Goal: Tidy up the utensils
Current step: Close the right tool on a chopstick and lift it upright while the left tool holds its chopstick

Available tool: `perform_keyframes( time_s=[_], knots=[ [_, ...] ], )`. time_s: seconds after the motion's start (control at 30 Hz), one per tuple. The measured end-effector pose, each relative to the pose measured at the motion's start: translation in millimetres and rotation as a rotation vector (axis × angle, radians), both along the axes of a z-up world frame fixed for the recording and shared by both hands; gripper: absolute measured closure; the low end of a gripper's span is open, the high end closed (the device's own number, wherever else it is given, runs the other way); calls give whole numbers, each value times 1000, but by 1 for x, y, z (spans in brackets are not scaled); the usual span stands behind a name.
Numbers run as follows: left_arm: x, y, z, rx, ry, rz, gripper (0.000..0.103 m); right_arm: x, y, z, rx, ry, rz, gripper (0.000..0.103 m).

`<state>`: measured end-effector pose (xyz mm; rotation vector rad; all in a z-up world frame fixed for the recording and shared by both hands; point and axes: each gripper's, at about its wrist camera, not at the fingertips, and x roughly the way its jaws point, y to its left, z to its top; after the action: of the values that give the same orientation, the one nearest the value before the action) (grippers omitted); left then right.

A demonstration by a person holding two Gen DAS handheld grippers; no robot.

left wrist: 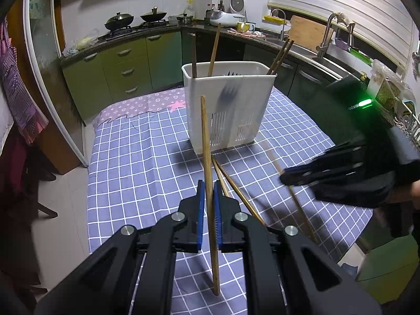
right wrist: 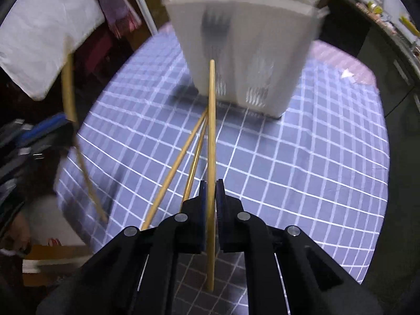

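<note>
- Left hand-held gripper (left wrist: 209, 204): blue pads clamped on one wooden chopstick (left wrist: 208, 183); stick stands near upright between the pads, top end in front of the white utensil basket (left wrist: 228, 110), lower end hanging below the gripper over the cloth
- Right hand-held gripper (right wrist: 210, 202): pads closed on a second chopstick (right wrist: 211, 157); stick runs up toward the basket (right wrist: 244, 47), tip overlapping its lower front wall in right wrist view; can't tell if touching
- From left wrist view the right hand-held gripper (left wrist: 338, 176) sits at the right edge, blurred, over the bench; its stick only faint there
- From right wrist view the left hand-held gripper (right wrist: 39, 136) shows at left w/ its chopstick (right wrist: 72, 120), blurred
- Basket stands upright on the bench (left wrist: 136, 162), far-middle, on a blue checked cloth (left wrist: 147, 141); slotted lower wall; translucent side shows a dark fork (left wrist: 227, 93) inside
- Four chopsticks (left wrist: 214, 50) already stand in the basket, leaning: two at left, two at right corner
- Two loose chopsticks (left wrist: 236, 191) lie on the cloth betw. gripper and basket, far ends close together near the basket's base, near ends spread apart; same pair (right wrist: 183, 162) seen in right wrist view
- Bkgd: green cabinets (left wrist: 123, 65), stove w/ two woks (left wrist: 136, 19), sink (left wrist: 309, 50) along the far wall
</note>
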<state>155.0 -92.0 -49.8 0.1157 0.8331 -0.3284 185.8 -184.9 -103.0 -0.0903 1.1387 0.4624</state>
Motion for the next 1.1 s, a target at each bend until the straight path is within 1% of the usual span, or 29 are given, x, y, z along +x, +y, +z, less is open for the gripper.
perform_keyframes(
  time_s=[0.1,0.23,0.33,0.4,0.53,0.8,1.1],
  knots=[
    [-2,0,2,-3,-4,-3,96,-21,-23,22,41,-106,-29,95],
    [-3,-1,5,-8,-12,-2,96,-48,-50,41,101,-209,-67,95],
    [-5,-2,7,-11,-24,-4,96,-61,-73,52,120,-257,-82,95],
    [-6,-2,8,-11,-25,-5,96,-66,-79,52,120,-277,-93,95],
    [-8,-3,9,-9,-29,-8,96,-68,-82,56,130,-277,-84,95],
    [-9,-4,12,-10,-36,-14,96,-66,-79,53,129,-277,-64,95],
    [-12,-3,16,-30,-49,-22,96,-69,-79,53,126,-275,-54,95]
  ],
)
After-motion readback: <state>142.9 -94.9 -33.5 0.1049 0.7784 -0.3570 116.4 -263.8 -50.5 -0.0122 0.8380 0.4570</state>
